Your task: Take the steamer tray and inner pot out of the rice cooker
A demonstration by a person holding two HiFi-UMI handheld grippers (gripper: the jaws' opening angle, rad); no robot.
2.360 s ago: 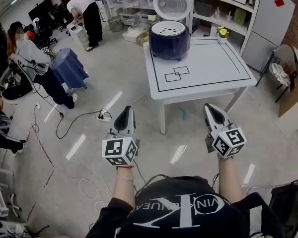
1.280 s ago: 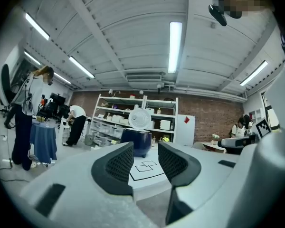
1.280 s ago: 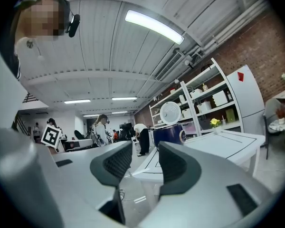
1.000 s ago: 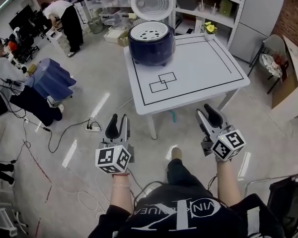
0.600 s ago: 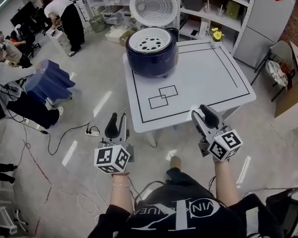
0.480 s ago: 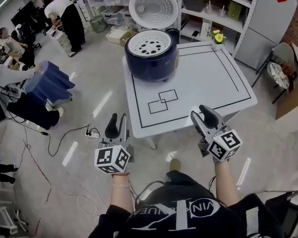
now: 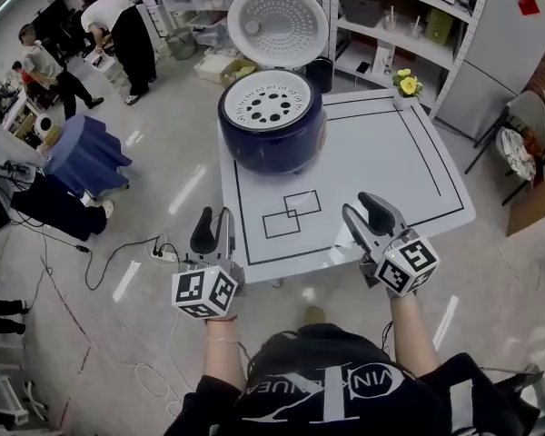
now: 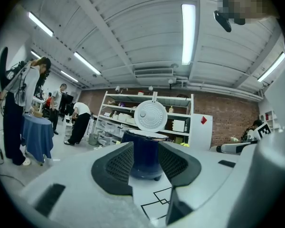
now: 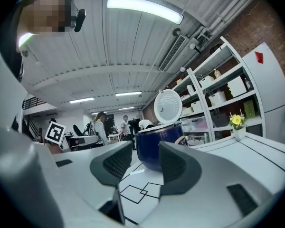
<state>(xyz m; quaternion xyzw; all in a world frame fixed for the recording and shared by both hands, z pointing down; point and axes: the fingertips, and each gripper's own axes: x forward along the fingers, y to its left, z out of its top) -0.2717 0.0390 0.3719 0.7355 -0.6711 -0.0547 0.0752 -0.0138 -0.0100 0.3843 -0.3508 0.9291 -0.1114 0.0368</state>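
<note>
Broad, smooth white tabletop (image 7: 381, 162), roughly square, ruled with a thin black rectangular border and two small overlapping black squares (image 7: 292, 214) toward its 6 o'clock edge. Rounded, glossy dark-blue rice cooker (image 7: 271, 143), drum-shaped on short feet, standing at the tabletop's 11 o'clock corner. Round white lid (image 7: 277, 24) hinged upright at the cooker's 12 o'clock side, its inner face dished and finely dotted. Flat white steamer tray (image 7: 271, 107), a disc pierced by a ring of round holes.

Two matte grey grippers with black ribbed pads, each carrying a cube of square black-and-white markers. Left gripper (image 7: 215, 218) off the tabletop's 6 o'clock edge near its 7 o'clock corner, pointing level, jaws standing wide with nothing but air between the pads (image 8: 115, 164). Right gripper (image 7: 354, 203) over the 6 o'clock edge toward 5 o'clock, likewise level and parted wide on nothing.

Cooker well apart from both: at 12 o'clock from the left gripper, at 11 o'clock from the right. Framed in the gap of each gripper's own view, far beyond the fingertips.

Tray seated level in the cooker's mouth, filling it rim to rim, clean and bare. Inner pot not to be made out beneath it.
</note>
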